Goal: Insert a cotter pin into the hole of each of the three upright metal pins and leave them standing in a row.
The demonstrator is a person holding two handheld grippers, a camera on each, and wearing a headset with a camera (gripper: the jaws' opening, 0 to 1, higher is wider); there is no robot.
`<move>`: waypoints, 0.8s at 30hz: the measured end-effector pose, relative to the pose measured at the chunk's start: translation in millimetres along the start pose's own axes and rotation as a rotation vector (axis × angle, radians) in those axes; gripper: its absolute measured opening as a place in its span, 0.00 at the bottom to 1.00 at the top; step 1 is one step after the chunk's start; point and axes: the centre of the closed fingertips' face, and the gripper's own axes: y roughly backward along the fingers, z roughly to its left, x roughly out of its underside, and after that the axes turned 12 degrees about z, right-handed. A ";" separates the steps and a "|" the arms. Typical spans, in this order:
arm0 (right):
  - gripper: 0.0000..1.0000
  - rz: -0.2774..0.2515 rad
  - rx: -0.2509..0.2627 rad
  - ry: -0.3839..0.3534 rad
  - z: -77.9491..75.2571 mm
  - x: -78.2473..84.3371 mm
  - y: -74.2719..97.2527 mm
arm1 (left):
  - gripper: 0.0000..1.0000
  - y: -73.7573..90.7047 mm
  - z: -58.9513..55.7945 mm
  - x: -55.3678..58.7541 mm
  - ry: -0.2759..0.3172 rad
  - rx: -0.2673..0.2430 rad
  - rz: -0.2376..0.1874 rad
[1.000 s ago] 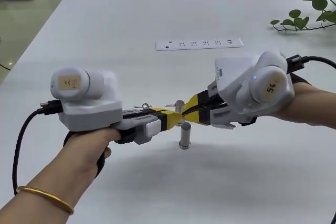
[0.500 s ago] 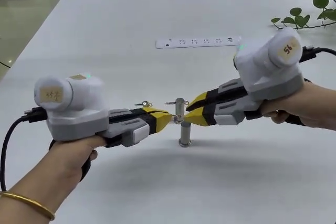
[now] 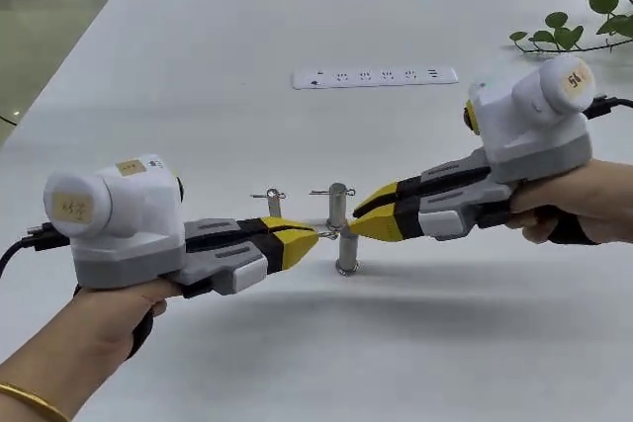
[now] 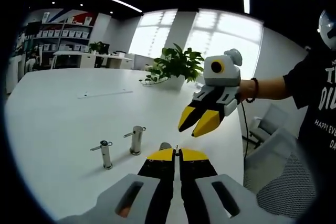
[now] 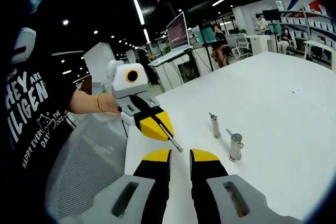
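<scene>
One cotter pin (image 5: 177,145), right gripper view, clamped in left tool (image 5: 167,135)

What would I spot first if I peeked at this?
Two yellow-nosed grippers almost touching, tip to tip, over the middle of the white table. The left gripper pinches a thin cotter pin right beside a little upright metal pin, while the right gripper faces it with its jaws slightly apart. Just behind, two more pins already have a cotter pin across the top.
</scene>
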 end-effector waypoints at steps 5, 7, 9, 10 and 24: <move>0.11 -0.005 -0.044 -0.019 5.9 3.7 1.0 | 0.00 0.3 -9.6 -1.5 -0.020 0.050 -0.016; 0.12 -0.002 -0.065 -0.024 9.0 5.7 0.6 | 0.00 0.2 -11.6 -1.5 -0.023 0.060 -0.018; 0.12 0.003 -0.079 -0.025 10.9 7.4 0.1 | 0.00 0.7 -15.3 -3.4 -0.019 0.085 -0.037; 0.12 0.006 -0.085 -0.026 11.5 8.5 -0.5 | 0.00 0.8 -16.1 -3.5 -0.019 0.089 -0.038; 0.10 0.027 -0.157 -0.003 26.3 9.8 -6.4 | 0.00 0.2 -31.4 -9.5 -0.044 0.166 -0.061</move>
